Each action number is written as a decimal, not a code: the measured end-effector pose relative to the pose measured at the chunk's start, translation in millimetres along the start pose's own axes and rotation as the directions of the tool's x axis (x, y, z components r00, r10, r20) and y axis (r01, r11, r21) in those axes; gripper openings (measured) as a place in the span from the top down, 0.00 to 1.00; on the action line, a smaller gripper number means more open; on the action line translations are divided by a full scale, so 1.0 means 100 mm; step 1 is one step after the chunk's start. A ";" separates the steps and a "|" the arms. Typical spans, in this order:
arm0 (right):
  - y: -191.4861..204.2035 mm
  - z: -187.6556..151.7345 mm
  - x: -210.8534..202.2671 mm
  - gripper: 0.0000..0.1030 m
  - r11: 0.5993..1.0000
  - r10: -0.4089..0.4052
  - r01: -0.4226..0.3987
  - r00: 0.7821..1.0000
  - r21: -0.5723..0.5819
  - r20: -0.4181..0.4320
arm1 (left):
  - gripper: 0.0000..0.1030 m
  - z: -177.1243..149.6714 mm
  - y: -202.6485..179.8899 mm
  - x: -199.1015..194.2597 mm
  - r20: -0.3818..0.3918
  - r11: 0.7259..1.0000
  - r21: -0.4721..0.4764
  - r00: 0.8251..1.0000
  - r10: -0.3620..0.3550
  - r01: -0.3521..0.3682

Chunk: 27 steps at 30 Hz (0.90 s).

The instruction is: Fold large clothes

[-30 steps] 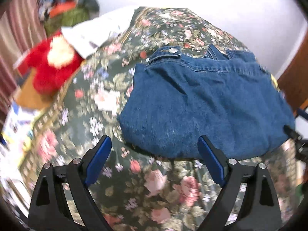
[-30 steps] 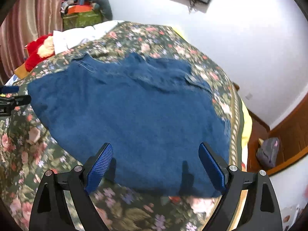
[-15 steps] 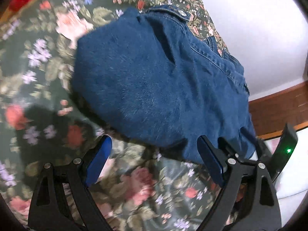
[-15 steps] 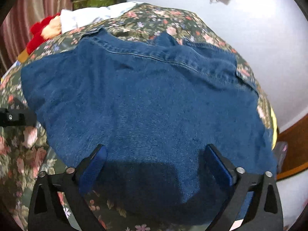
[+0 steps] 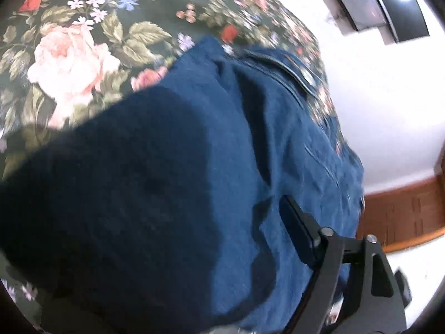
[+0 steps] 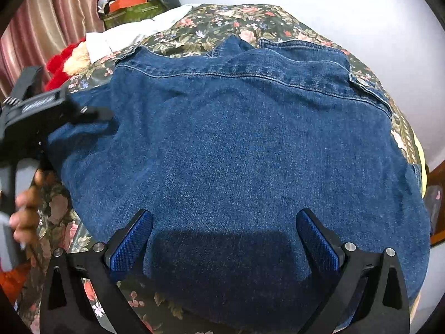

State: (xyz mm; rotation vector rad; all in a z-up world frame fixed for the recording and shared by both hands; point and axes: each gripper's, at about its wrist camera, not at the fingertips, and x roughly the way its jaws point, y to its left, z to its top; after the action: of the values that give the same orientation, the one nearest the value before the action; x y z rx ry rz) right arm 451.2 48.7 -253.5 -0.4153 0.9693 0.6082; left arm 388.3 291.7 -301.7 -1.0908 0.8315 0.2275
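Left gripper (image 5: 222, 239) first, through its own wrist camera: only one black finger with a blue pad (image 5: 299, 233) shows, resting on the dark blue denim jacket (image 5: 250, 167); the other finger is buried under a dark fold of the cloth. Its jaws have just been closing, with denim between them, though whether the pads press on it I cannot tell. That jacket lies spread on the dark floral bedspread with pink roses (image 5: 75, 64), a metal snap button (image 5: 307, 77) catching light at its far edge. Beyond, a dark wall-mounted screen (image 5: 381, 5) hangs on the white wall.

Over to the right wrist view: the right gripper (image 6: 224, 240) stands with both blue-padded fingers wide apart, hovering just over the near hem of the jacket (image 6: 236, 139), nothing pinched. The garment lies back side up across the bedspread (image 6: 211, 30). At the left edge the left gripper (image 6: 94, 114) reaches onto the jacket's side, the person's hand (image 6: 26, 211) below it. Far back sit a red plush toy (image 6: 62, 64) and a white cloth (image 6: 133, 32), beside striped pink curtains (image 6: 52, 22).
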 end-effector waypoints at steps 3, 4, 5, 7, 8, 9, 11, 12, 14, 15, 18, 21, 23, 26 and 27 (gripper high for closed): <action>0.02 0.02 0.00 0.00 1.000 0.000 0.000 1.000 0.004 -0.010 | 0.39 0.04 0.00 0.01 0.037 0.998 -0.032 0.998 0.046 -0.045; 0.03 0.03 -0.01 0.00 1.000 -0.001 0.001 1.000 0.007 -0.021 | 0.47 0.06 0.04 -0.03 0.044 0.997 -0.035 0.997 0.065 -0.064; 0.04 0.04 -0.02 0.00 1.000 -0.003 0.003 1.000 0.008 -0.030 | 0.51 0.07 0.05 -0.06 0.047 0.997 -0.034 0.996 0.077 -0.075; 0.06 0.05 -0.05 0.00 1.000 -0.011 0.011 0.999 0.001 -0.053 | 0.69 0.08 0.05 -0.19 0.061 0.998 -0.025 0.997 0.054 -0.053; 0.07 0.06 -0.08 0.00 1.000 -0.014 0.014 0.998 -0.003 -0.061 | 0.70 0.08 0.02 -0.28 0.074 0.999 -0.008 0.997 0.035 -0.034; 0.07 0.06 -0.10 0.00 1.000 -0.015 0.015 0.998 -0.004 -0.063 | 0.71 0.08 -0.03 -0.39 0.089 1.000 0.023 0.996 0.008 -0.010; 0.11 0.08 -0.21 0.00 1.000 -0.020 0.019 0.998 -0.009 -0.054 | 0.72 0.02 -0.16 -0.62 0.129 0.996 0.091 0.991 -0.025 0.013; 0.13 0.11 -0.27 0.00 1.000 -0.021 0.021 0.999 -0.015 -0.038 | 0.72 -0.02 -0.23 -0.74 0.154 0.991 0.131 0.988 -0.032 0.011; 0.20 0.17 -0.36 0.00 0.999 -0.027 0.027 1.000 -0.023 -0.004 | 0.73 -0.09 -0.41 -0.95 0.204 0.978 0.208 0.978 -0.032 -0.011; 0.24 0.19 -0.40 0.00 0.999 -0.027 0.028 1.000 -0.024 0.011 | 0.73 -0.13 -0.48 -1.09 0.229 0.970 0.242 0.973 -0.034 -0.023; 0.41 0.31 -0.45 0.00 1.000 -0.002 0.002 0.999 -0.010 0.049 | 0.73 -0.23 -0.56 -1.41 0.289 0.954 0.295 0.957 -0.042 -0.047; 0.61 0.35 -0.28 0.00 0.999 0.033 -0.032 0.999 -0.008 0.006 | 0.73 -0.26 -0.59 -1.59 0.338 0.943 0.314 0.941 -0.004 -0.109; 0.75 0.32 -0.06 0.00 0.996 0.090 -0.090 0.994 0.006 -0.058 | 0.73 -0.28 -0.57 -1.64 0.351 0.938 0.314 0.936 0.026 -0.144; 0.87 0.25 0.19 0.00 0.983 0.183 -0.177 0.973 0.056 -0.140 | 0.73 -0.33 -0.57 -1.62 0.356 0.919 0.332 0.930 0.087 -0.214; 0.91 0.24 0.20 0.00 0.983 0.185 -0.181 0.972 0.042 -0.146 | 0.73 -0.33 -0.56 -1.60 0.355 0.914 0.337 0.929 0.100 -0.227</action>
State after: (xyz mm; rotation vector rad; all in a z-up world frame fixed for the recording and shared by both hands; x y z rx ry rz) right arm 416.4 137.6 -263.7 -0.3518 1.1670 0.7372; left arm 293.8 272.2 -158.8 -0.5994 0.6287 0.3691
